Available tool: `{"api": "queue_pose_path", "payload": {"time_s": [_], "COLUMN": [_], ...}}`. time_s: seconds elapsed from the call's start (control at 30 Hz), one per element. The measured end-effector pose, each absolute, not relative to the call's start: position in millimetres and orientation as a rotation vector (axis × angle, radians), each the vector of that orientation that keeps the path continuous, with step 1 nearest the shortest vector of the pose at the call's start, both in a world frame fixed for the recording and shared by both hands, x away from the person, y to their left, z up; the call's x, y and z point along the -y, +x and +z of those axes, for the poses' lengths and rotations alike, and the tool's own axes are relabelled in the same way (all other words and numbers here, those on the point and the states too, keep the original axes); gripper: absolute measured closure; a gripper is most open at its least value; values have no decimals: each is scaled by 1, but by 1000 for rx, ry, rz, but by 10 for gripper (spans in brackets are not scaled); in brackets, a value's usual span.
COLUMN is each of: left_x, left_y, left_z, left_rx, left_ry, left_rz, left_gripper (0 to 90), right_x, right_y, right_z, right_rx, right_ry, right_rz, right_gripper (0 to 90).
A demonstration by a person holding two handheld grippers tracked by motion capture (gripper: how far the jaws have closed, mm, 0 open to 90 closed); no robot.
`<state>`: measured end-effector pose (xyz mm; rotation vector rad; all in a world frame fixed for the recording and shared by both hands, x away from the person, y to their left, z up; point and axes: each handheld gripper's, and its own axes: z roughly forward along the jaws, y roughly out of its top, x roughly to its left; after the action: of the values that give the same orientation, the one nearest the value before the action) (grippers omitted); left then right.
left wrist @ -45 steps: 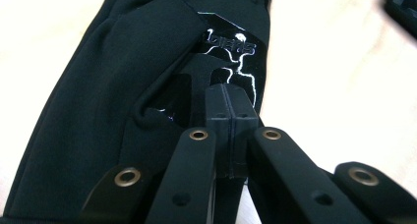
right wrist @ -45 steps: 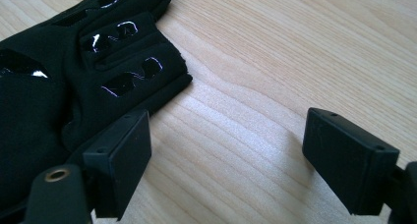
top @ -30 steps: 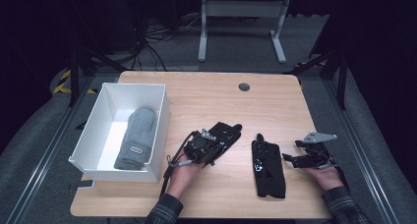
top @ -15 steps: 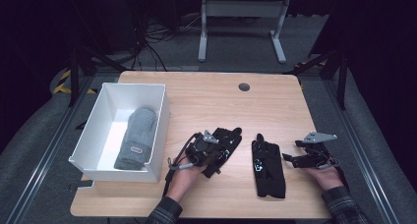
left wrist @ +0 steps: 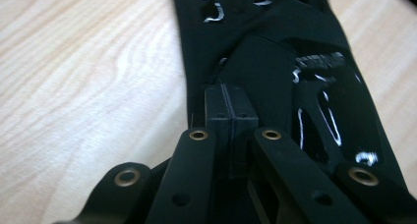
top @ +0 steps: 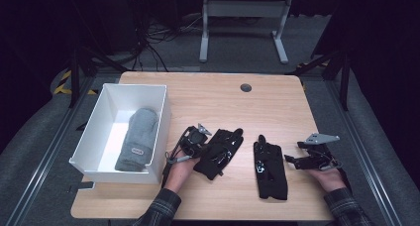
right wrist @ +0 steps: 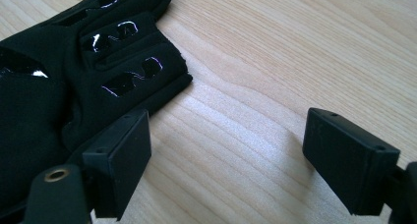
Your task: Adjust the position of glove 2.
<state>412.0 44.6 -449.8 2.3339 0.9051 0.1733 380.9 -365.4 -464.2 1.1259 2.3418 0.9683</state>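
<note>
Two black gloves with glossy printed marks lie on the wooden table [top: 213, 99]. The left glove [top: 223, 149] [left wrist: 314, 101] lies slanted near the middle. My left gripper [top: 208, 144] [left wrist: 231, 108] is at its left edge, jaws pressed together on a pinched fold of its fabric. The right glove [top: 270, 171] [right wrist: 54, 81] lies flat, fingers pointing away. Just right of it my right gripper [top: 293, 159] [right wrist: 228, 155] rests low over the wood, jaws wide apart with bare table between them; one fingertip [right wrist: 120, 155] sits at the glove's edge.
A white box [top: 166, 114] stands at the table's left with a grey mitten [top: 138, 139] lying inside it. A round cable hole [top: 245, 87] sits near the table's far edge. Beyond the table are desk legs and cables on the floor.
My left gripper has shifted slightly to the left, staying shut on the left glove, whose near edge has moved a little with it. The right gripper and right glove have stayed put.
</note>
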Motion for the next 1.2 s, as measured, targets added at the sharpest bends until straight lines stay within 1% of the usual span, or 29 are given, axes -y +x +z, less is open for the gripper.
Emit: {"api": "queue_pose_path", "payload": {"time_s": [0.3,0.43,0.47,0.57,0.67,0.77,0.87,0.97,1.1,1.2], "left_x": [-37,-41,-44,-49,-50,-48,-47,-46,-43,-43], "left_y": [386,386,388,398,406,411,411,410,407,407], "left_z": [-452,-448,-446,-444,-448,-454,-457,-458,-457,-457], "left_rx": [-802,-816,-836,-875,-908,-915,-923,-923,-917,-923], "left_ry": [2359,2322,2308,2270,2260,2262,2258,2252,2254,2251], "left_rz": [95,135,149,166,161,139,135,123,112,113], "left_gripper": [900,898,871,826,768,732,725,744,863,886], "right_x": [365,365,365,365,365,365,365,365,365,364], "right_y": [381,381,381,381,381,381,381,381,381,380], "right_z": [-464,-464,-464,-464,-464,-464,-464,-464,-464,-464], "right_rx": [-2344,-2344,-2343,-2343,-2343,-2343,-2344,-2344,-2343,-2343], "right_ry": [1124,1123,1123,1123,1123,1123,1123,1123,1122,1109], "right_rz": [971,971,972,971,972,971,971,971,970,972], "right_gripper": [189,189,189,189,189,189,189,189,192,216]}}
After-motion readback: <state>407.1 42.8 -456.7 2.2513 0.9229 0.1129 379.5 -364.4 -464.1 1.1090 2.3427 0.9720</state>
